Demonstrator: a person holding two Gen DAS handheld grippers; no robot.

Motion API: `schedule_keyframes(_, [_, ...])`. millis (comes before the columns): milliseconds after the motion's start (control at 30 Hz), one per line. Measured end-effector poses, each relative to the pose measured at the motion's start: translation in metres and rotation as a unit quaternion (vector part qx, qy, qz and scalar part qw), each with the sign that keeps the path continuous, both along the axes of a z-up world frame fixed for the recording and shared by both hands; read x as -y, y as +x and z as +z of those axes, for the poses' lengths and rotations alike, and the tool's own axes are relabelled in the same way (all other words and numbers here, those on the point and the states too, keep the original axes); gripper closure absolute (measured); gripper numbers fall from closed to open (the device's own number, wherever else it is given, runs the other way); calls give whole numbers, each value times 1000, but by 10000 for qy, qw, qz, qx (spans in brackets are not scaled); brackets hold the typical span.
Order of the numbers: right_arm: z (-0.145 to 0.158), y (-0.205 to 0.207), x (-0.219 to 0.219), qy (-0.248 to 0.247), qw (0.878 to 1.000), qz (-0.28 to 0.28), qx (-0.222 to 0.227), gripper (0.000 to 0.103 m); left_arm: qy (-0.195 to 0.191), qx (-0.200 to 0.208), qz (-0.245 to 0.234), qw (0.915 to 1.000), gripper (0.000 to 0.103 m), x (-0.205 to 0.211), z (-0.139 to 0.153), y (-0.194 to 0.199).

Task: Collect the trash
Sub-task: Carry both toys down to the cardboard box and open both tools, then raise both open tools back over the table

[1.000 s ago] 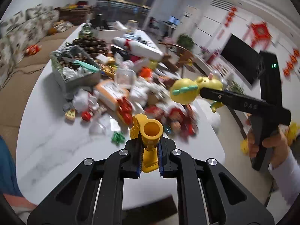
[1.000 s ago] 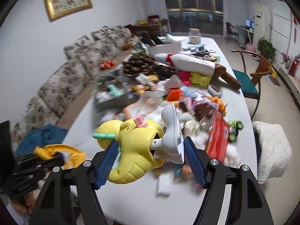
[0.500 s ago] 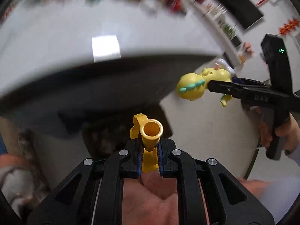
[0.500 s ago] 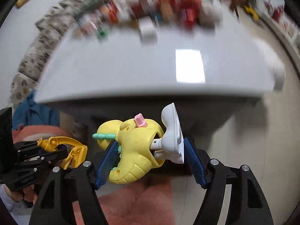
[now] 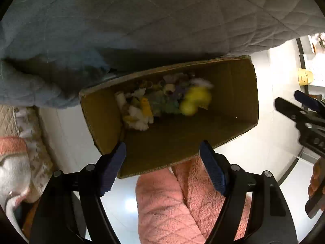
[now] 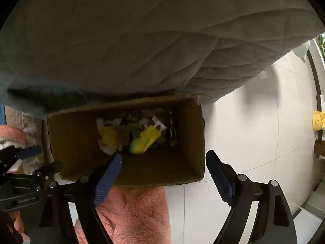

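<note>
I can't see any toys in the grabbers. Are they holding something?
No. The left gripper and right gripper are open and empty above the cardboard box.

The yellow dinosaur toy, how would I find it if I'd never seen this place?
Look on the floor for the open cardboard box tucked under the edge of the grey quilt. Inside lies a pile of small trash, mostly pale scraps. The yellow dinosaur toy is the biggest, brightest lump there, lying toward the right of the pile, blurry in both views.

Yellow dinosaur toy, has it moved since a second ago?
Yes. The yellow dinosaur toy has left the right gripper, now open, and lies down inside the cardboard box.
</note>
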State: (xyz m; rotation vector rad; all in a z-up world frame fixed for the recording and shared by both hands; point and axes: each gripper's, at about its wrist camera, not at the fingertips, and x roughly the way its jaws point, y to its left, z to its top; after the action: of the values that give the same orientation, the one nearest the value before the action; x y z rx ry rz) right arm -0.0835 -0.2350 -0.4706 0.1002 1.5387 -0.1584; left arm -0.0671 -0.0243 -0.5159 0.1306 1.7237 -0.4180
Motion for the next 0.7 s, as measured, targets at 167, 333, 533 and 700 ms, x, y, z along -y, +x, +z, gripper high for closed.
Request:
schedule_keyframes(167, [54,-8,3,145,9993,141,303,14,-151,119,5,9998,22,-6,48,-10])
schedule_keyframes(333, [174,-10,-6,511,9877,604,1350,12,-677,697,-314,9948,18,-2,154,-28])
schedule_keyframes(533, [284,31,-9,740,9536,969,2753,12,-1018,1681,-191,9803,12,4,266,-22])
schedule_keyframes(700, [277,119,-20,573,9514,1064,2831,25,-765,2205,325,9718,12,5,313,11])
